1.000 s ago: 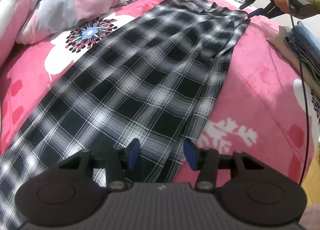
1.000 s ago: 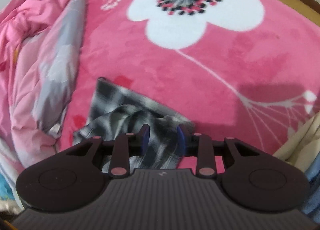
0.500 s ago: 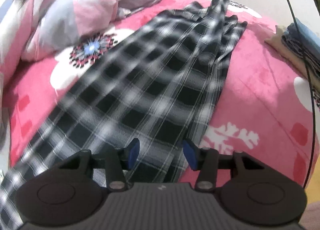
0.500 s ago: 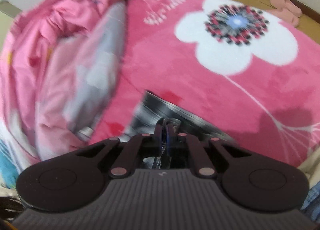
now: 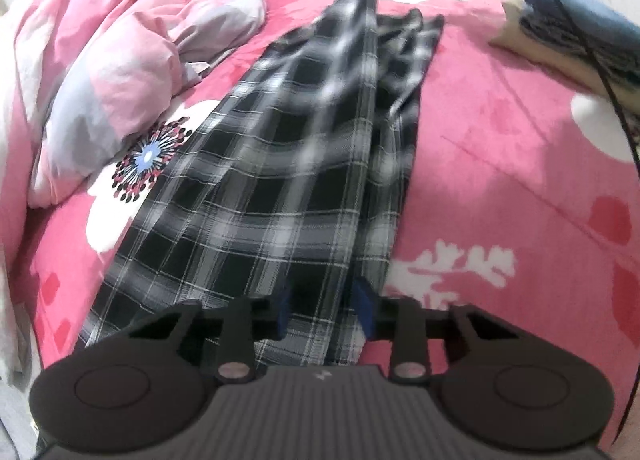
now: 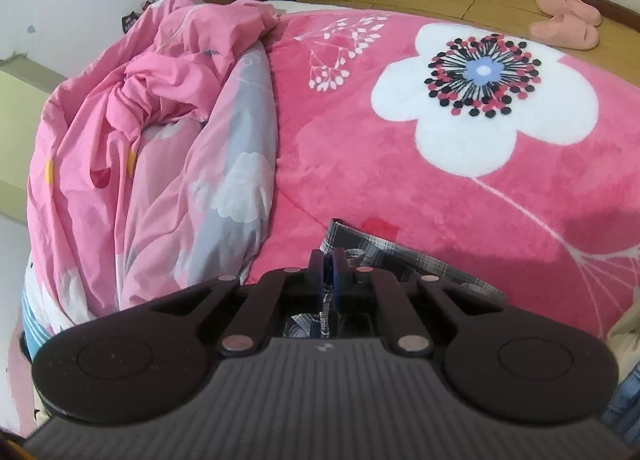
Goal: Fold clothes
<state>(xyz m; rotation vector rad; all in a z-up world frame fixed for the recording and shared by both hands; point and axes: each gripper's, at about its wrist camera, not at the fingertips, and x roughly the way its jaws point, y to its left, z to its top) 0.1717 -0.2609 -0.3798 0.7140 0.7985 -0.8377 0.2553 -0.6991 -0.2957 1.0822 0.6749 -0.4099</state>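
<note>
On the pink blanket our plaid garment lies stretched lengthwise, its far end lifted clear of the bed and strung up taut toward the top of the left view. Our right gripper has its 2 fingers pressed together on a bunch of that plaid cloth, while our left gripper hovers with fingers spread over the near hem, 1 to each side of a long edge. We judge the step to be a lengthwise fold, so we should close the left on the hem, keep both ends taut and level, and lay edge onto edge without dragging the lower layer. Motion blurs the raised cloth, the right gripper itself is cut off at the left view's top, and its body hides how much cloth it holds.
</note>
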